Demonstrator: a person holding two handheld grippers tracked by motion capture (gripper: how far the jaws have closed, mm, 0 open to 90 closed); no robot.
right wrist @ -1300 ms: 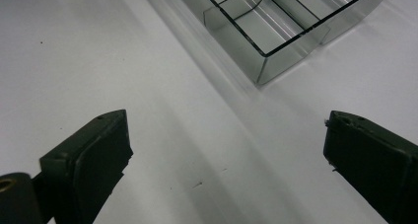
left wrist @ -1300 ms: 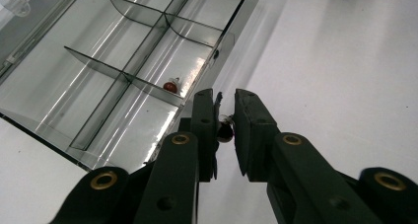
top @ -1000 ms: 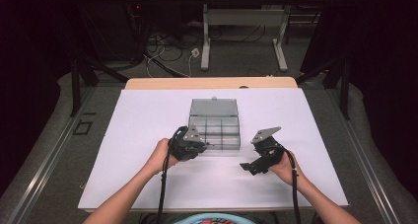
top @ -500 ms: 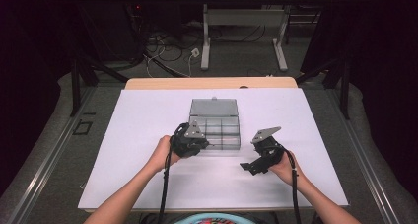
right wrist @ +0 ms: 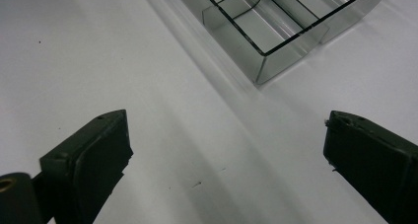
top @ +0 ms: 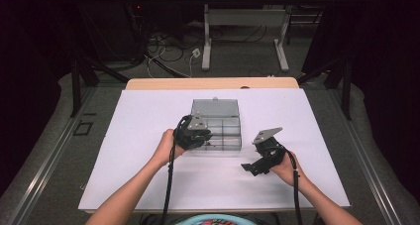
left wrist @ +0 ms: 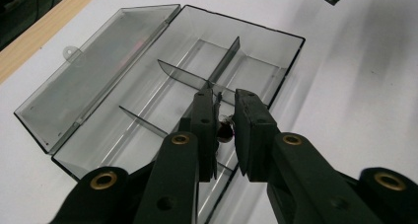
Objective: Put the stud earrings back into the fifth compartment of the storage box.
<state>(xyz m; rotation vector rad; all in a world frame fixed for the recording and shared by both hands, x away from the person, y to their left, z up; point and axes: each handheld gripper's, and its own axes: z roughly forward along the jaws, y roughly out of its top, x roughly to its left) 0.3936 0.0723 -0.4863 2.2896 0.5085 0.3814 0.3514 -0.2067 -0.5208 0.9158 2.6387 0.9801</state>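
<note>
Nothing moved since earlier: left claw (left wrist: 224, 110) clamped on small dark item (left wrist: 226, 131) over divider box (left wrist: 113, 76); right claw (right wrist: 226, 155) apart.

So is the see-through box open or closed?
Open. The clear box has its lid folded back flat on the table, so its dividers show.

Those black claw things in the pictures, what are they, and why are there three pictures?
They are grippers: pinching tools, and a person holds one in each hand. The high view looks down from above the table, which has a white cover. The other two pictures come from small cameras riding on the grippers, looking along their black jaws. On the table lies a clear plastic compartment box with its lid open. The left gripper is over the box, jaws nearly together, pinching something small and dark; it is too small to tell what. The right gripper is wide open over the white cover, holding nothing.
</note>
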